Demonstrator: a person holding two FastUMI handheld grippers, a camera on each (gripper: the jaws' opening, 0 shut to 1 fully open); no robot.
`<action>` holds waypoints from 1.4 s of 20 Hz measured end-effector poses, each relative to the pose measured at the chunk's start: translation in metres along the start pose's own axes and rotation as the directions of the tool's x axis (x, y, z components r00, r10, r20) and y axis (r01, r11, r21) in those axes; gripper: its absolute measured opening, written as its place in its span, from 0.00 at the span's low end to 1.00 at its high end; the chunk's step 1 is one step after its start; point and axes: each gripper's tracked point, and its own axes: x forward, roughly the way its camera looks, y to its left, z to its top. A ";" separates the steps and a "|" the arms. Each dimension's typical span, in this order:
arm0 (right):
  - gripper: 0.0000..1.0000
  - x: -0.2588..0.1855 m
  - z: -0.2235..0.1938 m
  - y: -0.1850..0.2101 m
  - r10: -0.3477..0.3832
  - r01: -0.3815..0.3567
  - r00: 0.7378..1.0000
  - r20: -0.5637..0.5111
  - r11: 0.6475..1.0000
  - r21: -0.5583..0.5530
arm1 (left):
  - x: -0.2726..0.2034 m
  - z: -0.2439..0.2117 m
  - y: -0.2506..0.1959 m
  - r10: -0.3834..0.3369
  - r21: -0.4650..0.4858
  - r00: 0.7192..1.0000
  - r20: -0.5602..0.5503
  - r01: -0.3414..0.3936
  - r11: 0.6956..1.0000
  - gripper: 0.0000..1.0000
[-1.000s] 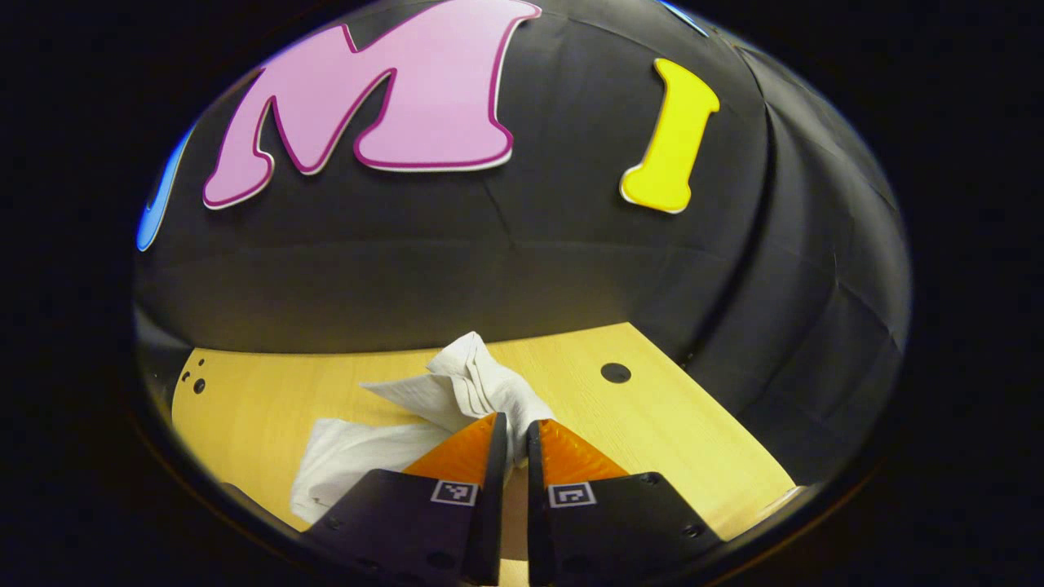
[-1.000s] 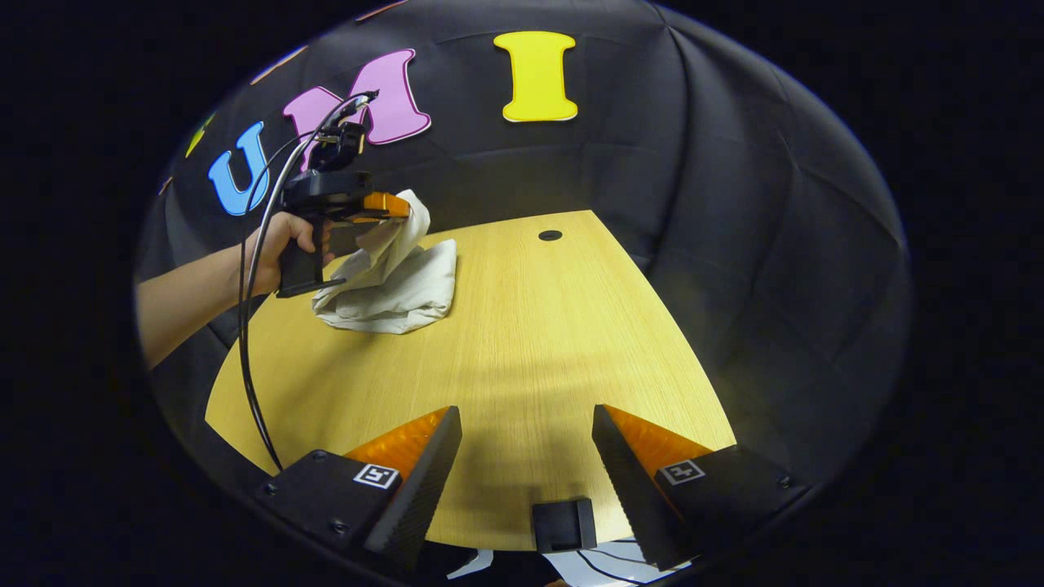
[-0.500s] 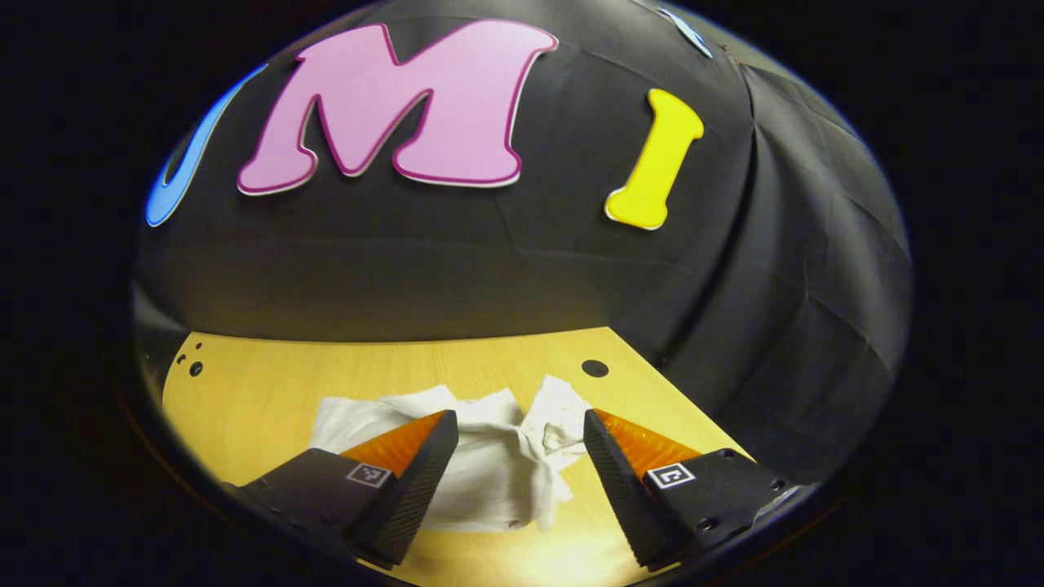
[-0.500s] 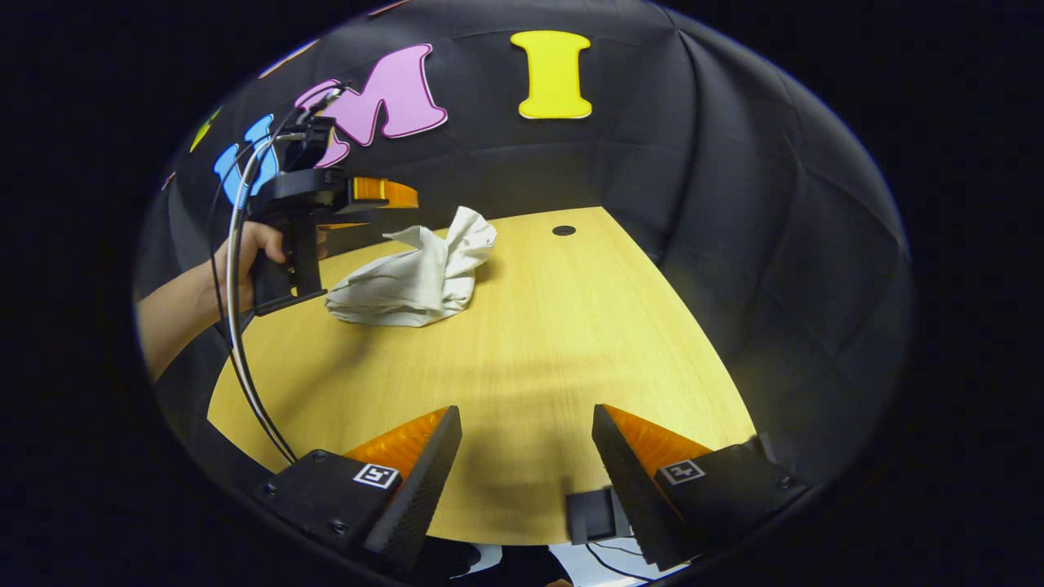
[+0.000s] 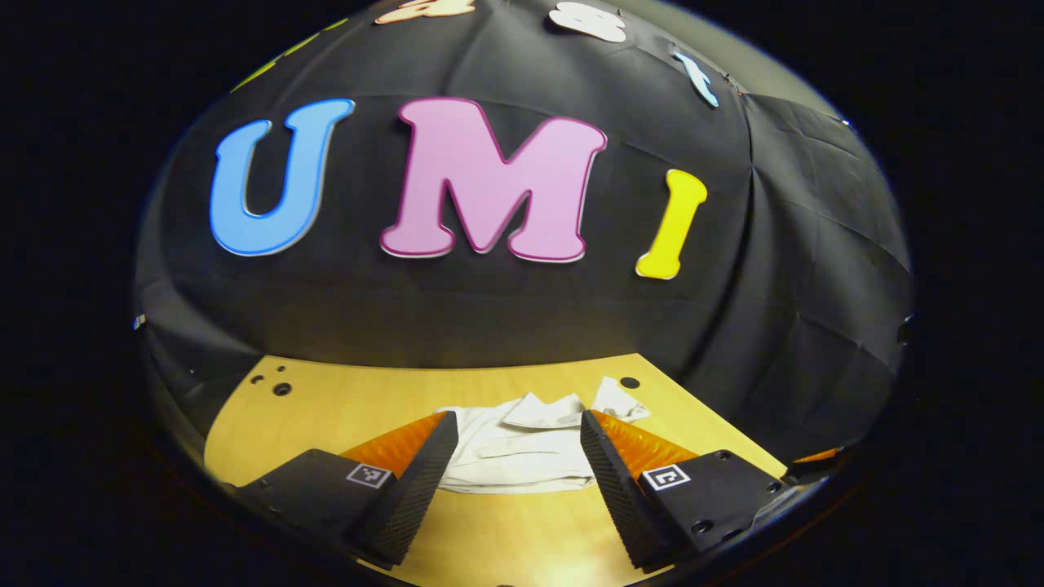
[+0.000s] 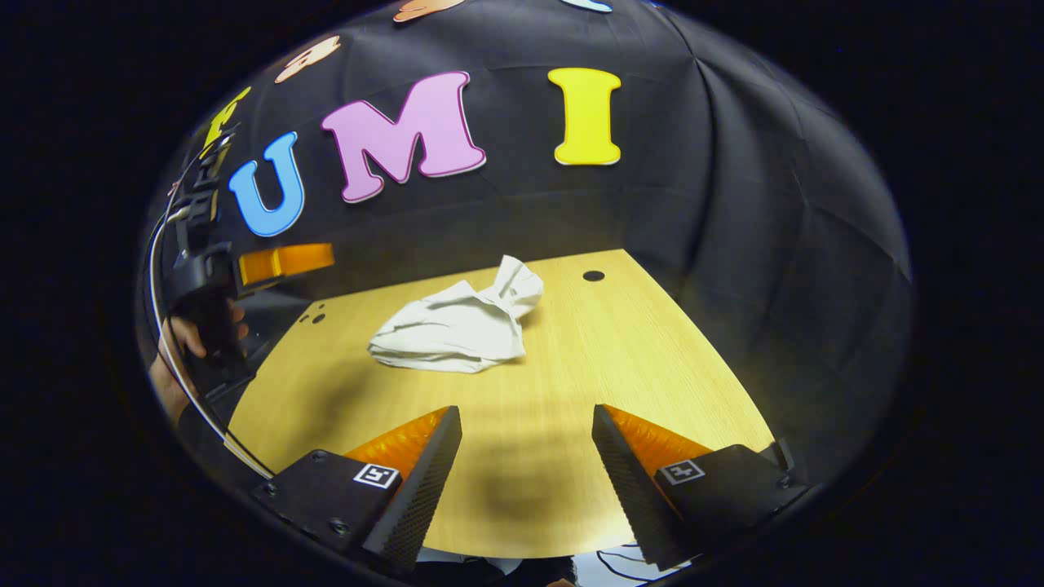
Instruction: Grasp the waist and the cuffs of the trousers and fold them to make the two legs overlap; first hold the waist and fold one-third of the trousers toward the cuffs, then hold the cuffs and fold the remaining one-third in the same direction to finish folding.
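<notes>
Folded trousers (image 6: 457,330) lie free on the tabletop (image 6: 571,383).
They rest near its far edge, toward the far right corner; the left tool (image 5: 512,465) and right tool (image 6: 526,465) are both spread, holding nothing.

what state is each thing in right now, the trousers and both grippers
trousers: lying on the table in a loose folded bundle, one end bunched up, held by nothing
left gripper: jaws open, empty, clear of the trousers
right gripper: jaws open, empty, over bare table, apart from the trousers
table: wooden top, carrying just the trousers
</notes>
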 end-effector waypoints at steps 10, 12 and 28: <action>0.99 -0.044 0.038 0.082 0.018 -0.019 0.971 0.238 1.000 0.000 | -0.138 -0.037 0.094 0.107 -0.003 0.993 0.053 -0.107 0.994 0.96; 0.99 -0.051 0.026 0.094 0.034 -0.033 0.972 0.231 0.999 -0.009 | -0.159 -0.049 0.101 0.134 -0.003 0.989 0.067 -0.134 0.991 0.96; 0.99 -0.085 -0.059 0.116 0.021 -0.014 0.995 0.099 0.997 -0.073 | -0.208 -0.128 0.092 0.163 -0.014 0.986 -0.023 -0.164 0.986 0.96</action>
